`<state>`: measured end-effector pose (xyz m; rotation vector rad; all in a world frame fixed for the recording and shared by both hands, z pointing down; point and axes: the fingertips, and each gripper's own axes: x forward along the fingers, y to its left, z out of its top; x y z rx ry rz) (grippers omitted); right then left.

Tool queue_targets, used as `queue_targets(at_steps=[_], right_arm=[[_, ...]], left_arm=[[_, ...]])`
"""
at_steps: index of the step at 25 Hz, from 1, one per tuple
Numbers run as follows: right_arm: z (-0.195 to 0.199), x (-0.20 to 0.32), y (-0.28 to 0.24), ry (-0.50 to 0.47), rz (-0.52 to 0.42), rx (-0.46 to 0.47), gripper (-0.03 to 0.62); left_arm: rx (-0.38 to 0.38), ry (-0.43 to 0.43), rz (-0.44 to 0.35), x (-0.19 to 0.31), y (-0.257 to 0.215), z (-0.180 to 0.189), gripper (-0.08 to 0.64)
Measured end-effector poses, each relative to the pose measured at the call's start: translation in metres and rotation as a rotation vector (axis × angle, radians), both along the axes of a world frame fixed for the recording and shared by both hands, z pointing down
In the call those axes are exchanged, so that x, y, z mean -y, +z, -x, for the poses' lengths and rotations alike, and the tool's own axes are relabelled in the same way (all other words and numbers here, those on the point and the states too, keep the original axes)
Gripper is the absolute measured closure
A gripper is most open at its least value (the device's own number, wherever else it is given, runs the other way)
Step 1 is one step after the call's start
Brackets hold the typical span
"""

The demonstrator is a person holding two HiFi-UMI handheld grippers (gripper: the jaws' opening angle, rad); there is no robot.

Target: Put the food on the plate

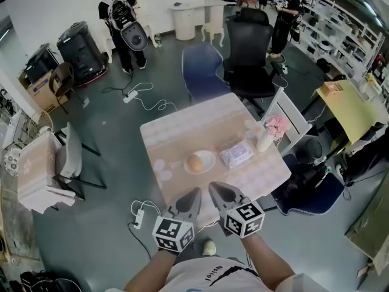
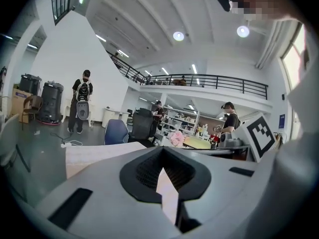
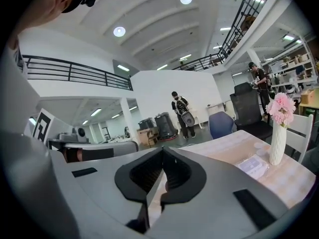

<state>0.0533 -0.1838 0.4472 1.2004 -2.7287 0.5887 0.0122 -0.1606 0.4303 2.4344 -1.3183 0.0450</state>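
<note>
- Left gripper (image 1: 196, 193) and right gripper (image 1: 214, 187): jaws together, nothing held.
- Ahead of them the bun (image 1: 195, 162) sits on its plate (image 1: 211, 157), so both hang back, seemingly finished.

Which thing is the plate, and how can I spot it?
Find the pale square table in the middle of the room. Toward its near edge sits a white plate, left of a clear packet. Only it carries a round orange-brown food.

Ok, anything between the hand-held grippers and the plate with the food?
Nothing visible. Only bare tablecloth lies between the left hand-held gripper, the right hand-held gripper and the plate, where the round food already sits. The clear packet lies to its right, off that line.
</note>
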Motion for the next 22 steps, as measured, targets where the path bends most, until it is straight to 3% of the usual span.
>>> queue_targets(at_steps=[10, 22], right_arm=[[0.004, -0.012, -0.033, -0.015, -0.081, 0.01, 0.575], [0.0, -0.01, -0.039, -0.022, -0.097, -0.002, 0.577]], left_arm=[[0.011, -0.022, -0.073, -0.013, -0.031, 0.002, 0.554], [0.016, -0.04, -0.082, -0.01, -0.036, 0.002, 0.554]])
